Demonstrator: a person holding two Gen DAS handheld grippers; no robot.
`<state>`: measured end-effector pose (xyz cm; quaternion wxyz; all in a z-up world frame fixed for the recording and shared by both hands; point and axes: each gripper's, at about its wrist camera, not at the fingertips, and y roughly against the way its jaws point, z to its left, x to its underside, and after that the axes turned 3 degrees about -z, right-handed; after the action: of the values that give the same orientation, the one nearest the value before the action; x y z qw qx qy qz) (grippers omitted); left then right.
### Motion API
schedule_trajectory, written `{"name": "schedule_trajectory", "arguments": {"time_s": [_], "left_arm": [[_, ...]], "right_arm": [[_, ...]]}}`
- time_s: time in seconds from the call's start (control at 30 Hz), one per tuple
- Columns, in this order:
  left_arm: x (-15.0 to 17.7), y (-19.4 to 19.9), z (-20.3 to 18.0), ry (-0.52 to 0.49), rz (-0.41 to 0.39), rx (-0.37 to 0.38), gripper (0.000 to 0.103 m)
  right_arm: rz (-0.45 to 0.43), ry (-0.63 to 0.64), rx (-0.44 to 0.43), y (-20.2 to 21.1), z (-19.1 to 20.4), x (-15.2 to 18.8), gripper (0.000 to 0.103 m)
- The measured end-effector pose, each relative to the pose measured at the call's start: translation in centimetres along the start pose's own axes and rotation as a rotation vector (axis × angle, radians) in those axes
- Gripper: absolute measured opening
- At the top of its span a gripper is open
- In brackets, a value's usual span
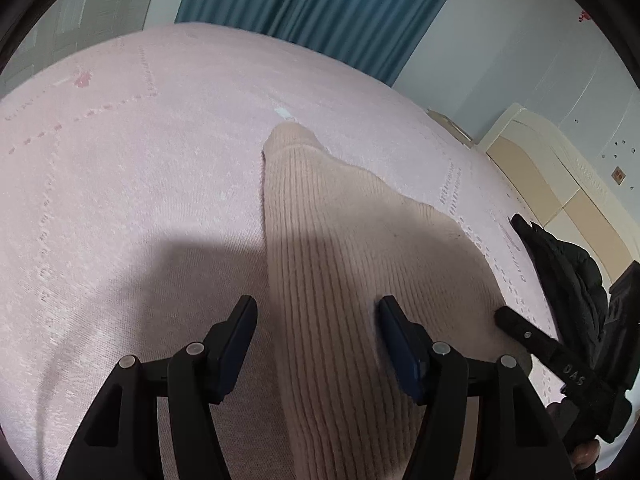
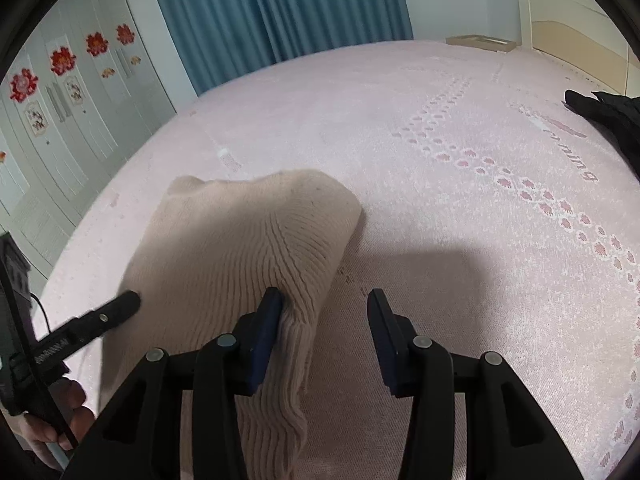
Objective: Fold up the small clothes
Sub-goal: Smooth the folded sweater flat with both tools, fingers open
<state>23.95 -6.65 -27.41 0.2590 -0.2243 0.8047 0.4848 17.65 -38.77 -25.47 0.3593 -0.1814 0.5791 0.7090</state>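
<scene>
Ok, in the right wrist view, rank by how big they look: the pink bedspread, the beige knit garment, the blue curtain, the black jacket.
1. pink bedspread
2. beige knit garment
3. blue curtain, though it hangs much farther back
4. black jacket, cut off by the frame edge, so its real size is unclear

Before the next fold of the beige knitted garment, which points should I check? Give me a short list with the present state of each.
1. Left claw jaws apart, nothing pinched: ok.
2. Right claw jaws apart, nothing pinched: ok; the cloth edge lies against its left finger only.
3. Beige knitted garment lying on the pink bedspread: ok.
4. Garment flat: not ok, its near edge is bunched in waves in the right wrist view.
5. Black jacket apart from the garment: ok.
6. Number of layers in the garment: cannot tell.
</scene>
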Motion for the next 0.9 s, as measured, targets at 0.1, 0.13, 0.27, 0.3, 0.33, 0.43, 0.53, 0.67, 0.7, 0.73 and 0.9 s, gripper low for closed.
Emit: {"name": "schedule_trajectory", "arguments": {"time_s": [0.1, 0.13, 0.27, 0.3, 0.33, 0.43, 0.53, 0.67, 0.7, 0.73, 0.9], "left_arm": [[-0.1, 0.5, -0.1, 0.0, -0.019, -0.001, 0.06], [-0.1, 0.5, 0.0, 0.003, -0.02, 0.0, 0.06], [-0.2, 0.5, 0.2, 0.023, -0.016, 0.009, 0.06], [-0.2, 0.5, 0.2, 0.024, -0.016, 0.01, 0.059], [-0.2, 0.5, 0.1, 0.022, -0.019, 0.01, 0.059], [-0.1, 0.7, 0.0, 0.011, -0.025, 0.005, 0.057], [0.0, 0.9, 0.1, 0.019, -0.028, 0.008, 0.056], [0.3, 1.3, 0.1, 0.019, -0.036, 0.002, 0.056], [0.4, 1.4, 0.0, 0.013, -0.039, -0.003, 0.056], [0.4, 1.5, -0.1, 0.009, -0.042, -0.008, 0.056], [1.0, 2.3, -0.3, -0.005, -0.055, -0.029, 0.056]], "right_arm": [[-0.003, -0.015, 0.002, 0.0, -0.3, -0.2, 0.042], [0.007, -0.02, 0.001, -0.3, -0.4, -0.2, 0.041], [0.016, -0.011, 0.016, -0.6, -0.2, -0.1, 0.04], [0.015, -0.009, 0.018, -0.6, -0.2, -0.1, 0.04], [0.015, -0.009, 0.018, -0.5, -0.1, -0.1, 0.04], [0.011, -0.017, 0.013, -0.4, -0.3, -0.1, 0.04], [-0.001, -0.032, 0.008, 0.1, -0.6, -0.1, 0.04], [-0.013, -0.047, 0.009, 0.6, -0.9, -0.2, 0.04], [-0.013, -0.05, 0.007, 0.6, -0.9, -0.2, 0.04], [-0.013, -0.052, 0.006, 0.6, -1.0, -0.1, 0.04], [-0.015, -0.044, 0.011, 0.9, -0.9, 0.2, 0.04]]}}
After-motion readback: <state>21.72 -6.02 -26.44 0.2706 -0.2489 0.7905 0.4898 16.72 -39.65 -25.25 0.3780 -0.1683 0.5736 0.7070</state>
